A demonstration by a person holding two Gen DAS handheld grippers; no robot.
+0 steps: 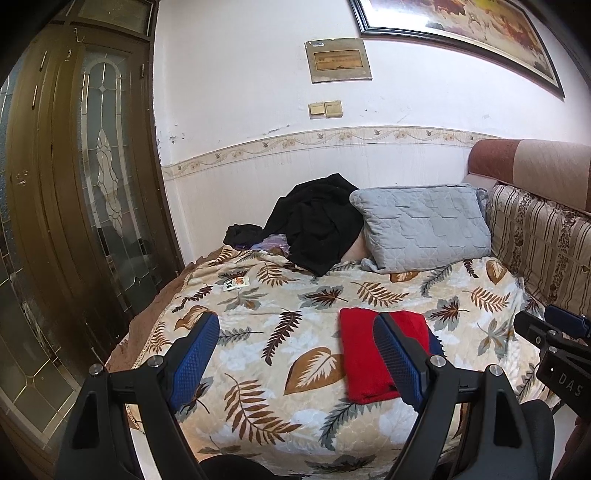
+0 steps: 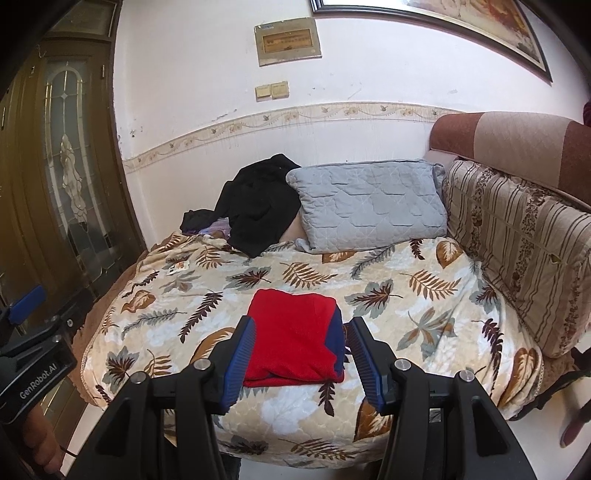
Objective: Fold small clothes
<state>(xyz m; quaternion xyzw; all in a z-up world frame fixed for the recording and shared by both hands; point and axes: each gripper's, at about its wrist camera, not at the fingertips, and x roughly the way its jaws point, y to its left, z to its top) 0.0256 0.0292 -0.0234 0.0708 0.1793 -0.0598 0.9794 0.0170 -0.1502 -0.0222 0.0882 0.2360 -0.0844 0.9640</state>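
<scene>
- Doors (image 1: 74, 206) of dark brown wood stand at the far left, with shaped glass panes in them.
- Next to the doors comes the white wall (image 1: 240, 92), with a flower strip running across it.
- On the wall hang a small tan panel (image 1: 338, 60), two tan switches (image 1: 325, 109) under it, and a big framed picture (image 1: 472, 29) higher up to the right.
- Below the wall sits the bed, covered by a leaf blanket (image 1: 280, 354) in cream, brown and grey.
- The left gripper (image 1: 297, 347) hangs above the left part of the blanket. Its blue fingers (image 1: 195, 362) are spread wide apart and hold nothing.
- A little card (image 1: 236, 283) lies on the blanket, near the back left.
- A pile of black clothes (image 1: 314, 221) sits at the back of the bed, touching the grey pillow (image 1: 421, 229) on its right.
- The red cloth (image 2: 295, 339) lies folded flat on the blanket, near the front edge. A dark blue part shows along its right side.
- The right gripper (image 2: 301, 356) hangs over the red cloth. Its blue fingers (image 2: 240, 362) are apart, one on each side of the cloth, and they do not squeeze it.
- At the far right, a striped cushion (image 2: 517, 251) leans along the bed, with a brown and tan backrest (image 2: 509, 136) behind it.
</scene>
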